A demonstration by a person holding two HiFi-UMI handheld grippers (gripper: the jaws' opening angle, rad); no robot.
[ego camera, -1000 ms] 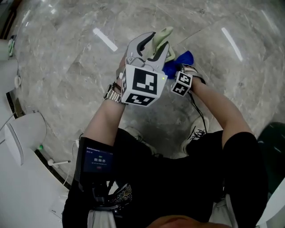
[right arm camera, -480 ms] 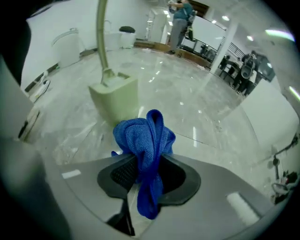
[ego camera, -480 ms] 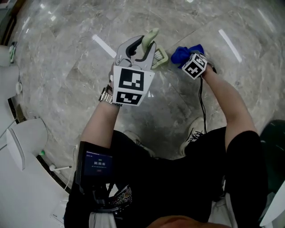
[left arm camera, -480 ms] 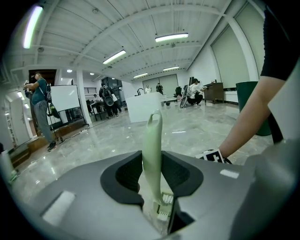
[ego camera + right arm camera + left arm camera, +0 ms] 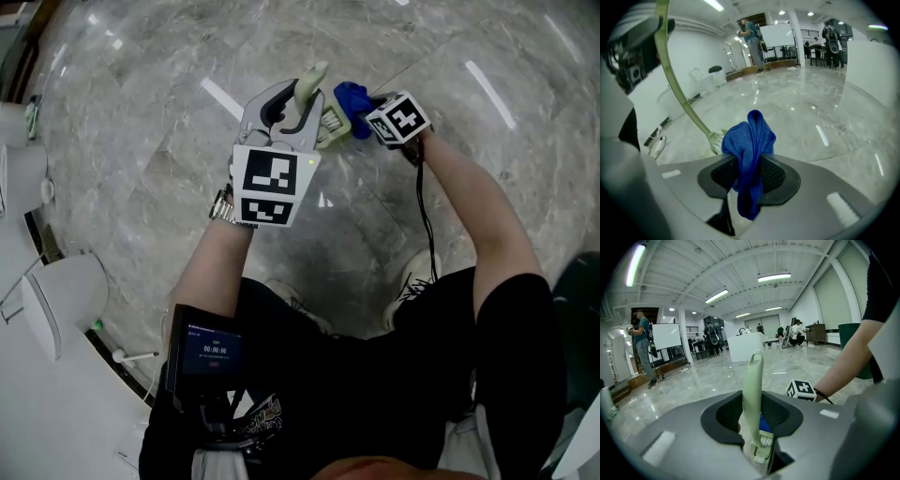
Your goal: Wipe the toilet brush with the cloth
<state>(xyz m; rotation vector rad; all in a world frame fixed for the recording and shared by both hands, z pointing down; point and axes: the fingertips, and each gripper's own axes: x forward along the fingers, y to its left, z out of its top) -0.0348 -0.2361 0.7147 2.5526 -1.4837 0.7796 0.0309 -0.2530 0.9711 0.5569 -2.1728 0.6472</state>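
Note:
A pale green toilet brush (image 5: 317,105) is held up in front of me, its handle clamped in my left gripper (image 5: 298,103), which is shut on it. In the left gripper view the handle (image 5: 752,390) stands upright between the jaws, with the bristle head (image 5: 761,446) low behind them. My right gripper (image 5: 364,111) is shut on a bunched blue cloth (image 5: 348,97), which lies against the brush head. The right gripper view shows the cloth (image 5: 751,140) folded between the jaws of that gripper (image 5: 750,176), with the brush head (image 5: 714,140) just to its left.
Grey marble floor (image 5: 141,141) spreads below. White bathroom fixtures (image 5: 58,298) stand at the left edge and a dark green bin (image 5: 577,300) at the right. People, a whiteboard (image 5: 667,335) and desks stand far off in the hall.
My right gripper rolled and carried the blue cloth out to the right, then back left and up against the brush head. The left gripper kept the brush in place.

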